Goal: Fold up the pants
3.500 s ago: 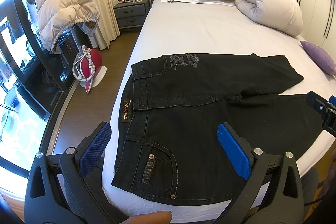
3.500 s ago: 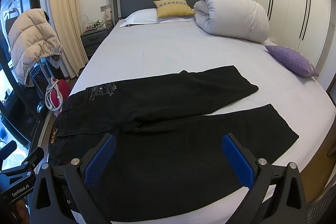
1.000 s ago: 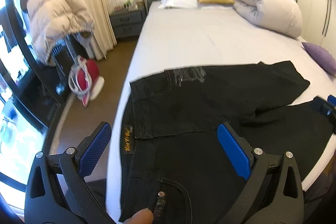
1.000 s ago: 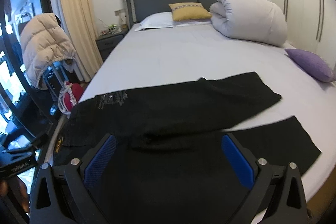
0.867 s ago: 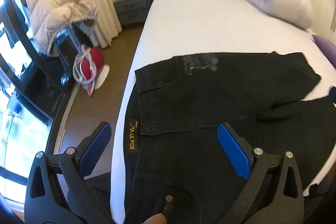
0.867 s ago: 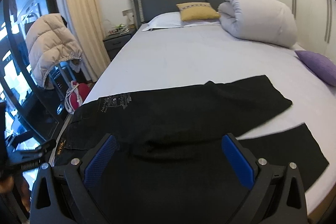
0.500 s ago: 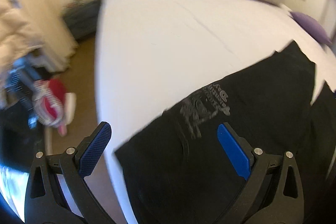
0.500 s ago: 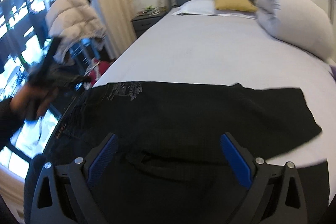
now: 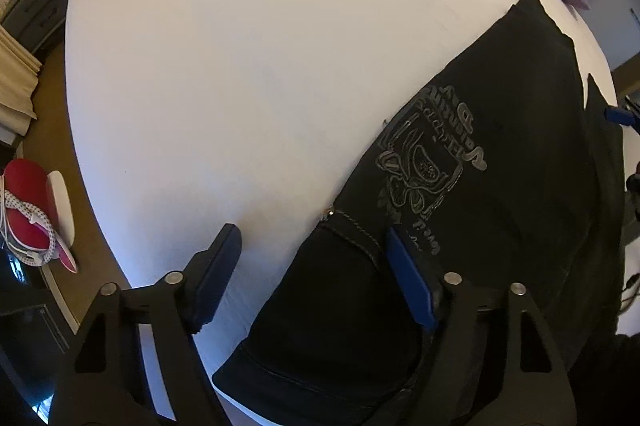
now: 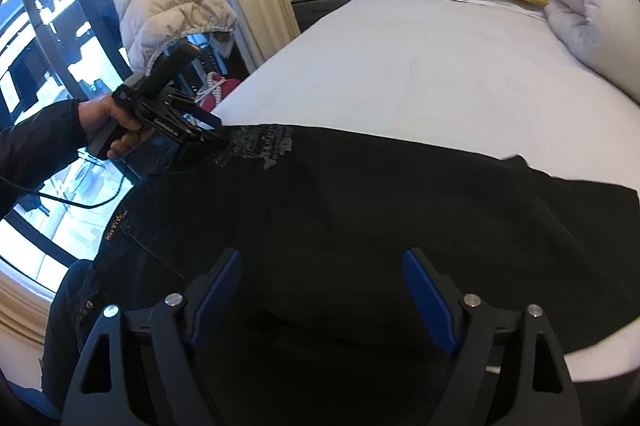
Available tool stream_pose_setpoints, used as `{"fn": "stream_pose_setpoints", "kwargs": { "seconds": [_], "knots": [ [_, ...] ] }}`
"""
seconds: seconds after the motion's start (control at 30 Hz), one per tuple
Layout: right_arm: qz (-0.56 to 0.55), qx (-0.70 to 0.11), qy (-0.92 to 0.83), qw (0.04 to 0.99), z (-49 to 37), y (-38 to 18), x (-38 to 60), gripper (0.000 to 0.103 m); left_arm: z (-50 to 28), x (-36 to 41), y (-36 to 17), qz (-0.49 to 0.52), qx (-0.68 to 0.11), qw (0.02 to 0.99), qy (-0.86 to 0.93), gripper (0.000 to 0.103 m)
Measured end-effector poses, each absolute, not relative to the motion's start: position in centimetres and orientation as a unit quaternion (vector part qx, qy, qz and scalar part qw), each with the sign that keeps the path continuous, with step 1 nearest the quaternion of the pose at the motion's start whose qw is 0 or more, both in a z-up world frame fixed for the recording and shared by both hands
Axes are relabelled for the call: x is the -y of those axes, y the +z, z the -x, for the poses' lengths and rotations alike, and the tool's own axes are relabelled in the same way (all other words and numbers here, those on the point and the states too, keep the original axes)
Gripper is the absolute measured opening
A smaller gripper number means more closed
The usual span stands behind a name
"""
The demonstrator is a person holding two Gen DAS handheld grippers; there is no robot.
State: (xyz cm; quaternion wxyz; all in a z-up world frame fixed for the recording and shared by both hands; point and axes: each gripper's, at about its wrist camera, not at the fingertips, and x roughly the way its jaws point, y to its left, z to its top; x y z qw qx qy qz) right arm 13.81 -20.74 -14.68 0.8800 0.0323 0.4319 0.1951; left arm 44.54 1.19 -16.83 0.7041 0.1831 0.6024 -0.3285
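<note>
We see the pants [image 9: 500, 154] lying flat on the bed [image 9: 240, 46], lower right of frame. Left tool [image 9: 312, 266] gapes over their edge; right tool [image 10: 320, 286] gapes above them.

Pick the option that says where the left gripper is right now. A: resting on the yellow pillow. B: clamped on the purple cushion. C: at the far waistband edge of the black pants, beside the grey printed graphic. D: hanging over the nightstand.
C: the left gripper, open, straddles the edge of the black pants, next to the grey printed graphic.
</note>
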Motion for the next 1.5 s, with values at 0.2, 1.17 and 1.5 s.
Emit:
{"fn": "stream_pose_setpoints", "kwargs": {
  "seconds": [0.2,1.17,1.5],
  "knots": [
    [0.003,-0.439,0.235,0.867,-17.4,-13.9,18.8,0.077,-44.6,-0.4,-16.9,-0.201,-0.605,0.692,-0.338,0.024],
    [0.192,-0.546,0.31,0.754,-31.5,-15.9,12.5,0.012,-29.7,-1.5,-8.7,-0.249,-0.402,0.831,-0.295,0.004],
    [0.045,-0.519,0.286,0.804,-27.9,-15.0,11.0,0.006,-27.9,-1.9,-7.6,-0.205,-0.407,0.842,-0.289,0.004]
  ]
}}
